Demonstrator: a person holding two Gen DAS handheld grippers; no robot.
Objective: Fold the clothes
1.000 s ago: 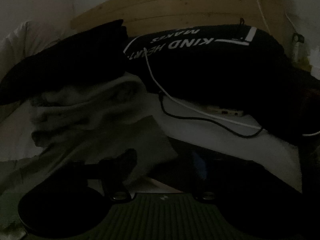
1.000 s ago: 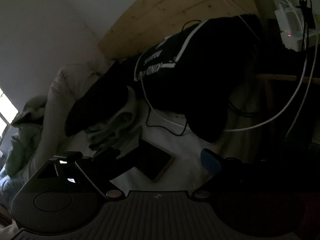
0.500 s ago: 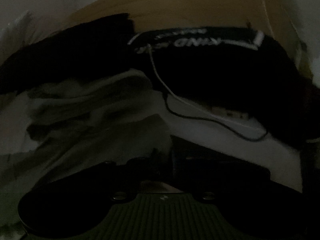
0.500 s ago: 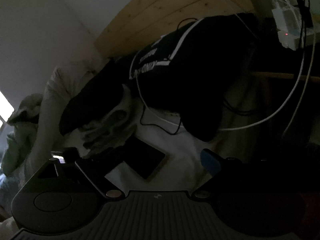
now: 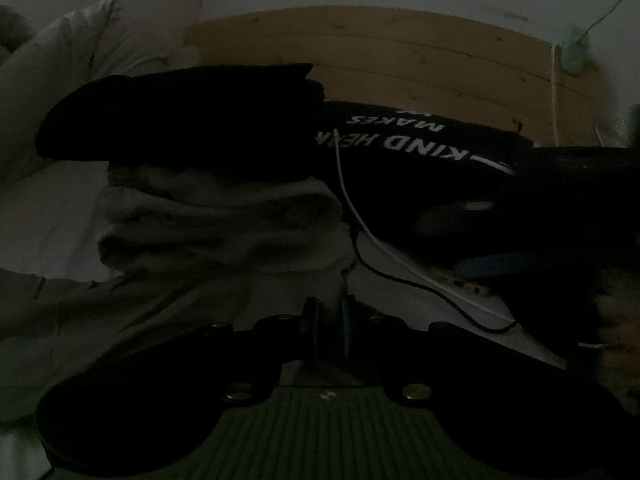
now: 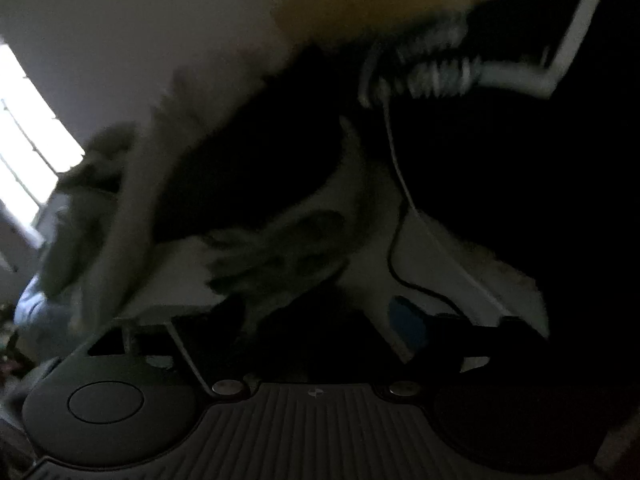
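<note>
The scene is dim. A grey garment (image 5: 208,216) lies crumpled on the white bed sheet (image 5: 48,216), with a folded black garment (image 5: 180,120) on top of it. My left gripper (image 5: 328,320) is shut, pinching the near edge of the grey garment. My right gripper (image 5: 476,236) reaches in from the right, its blue pad low over the sheet. In the blurred right wrist view the right gripper (image 6: 292,332) has its jaws closing; the grey garment (image 6: 280,256) lies just beyond the fingertips and a dark flat shape sits between them, untouched by the pads.
A black cloth printed with white words (image 5: 400,148) lies against the wooden headboard (image 5: 400,60). A white cable (image 5: 360,220) and a black cable (image 5: 420,288) cross the sheet. A pale pillow (image 5: 60,60) sits at the left. A bright window (image 6: 28,152) is far left.
My left gripper closed on the grey garment's edge and lifted slightly. My right gripper swept left and lower toward the pile, blurring its view, and now shows in the left wrist view.
</note>
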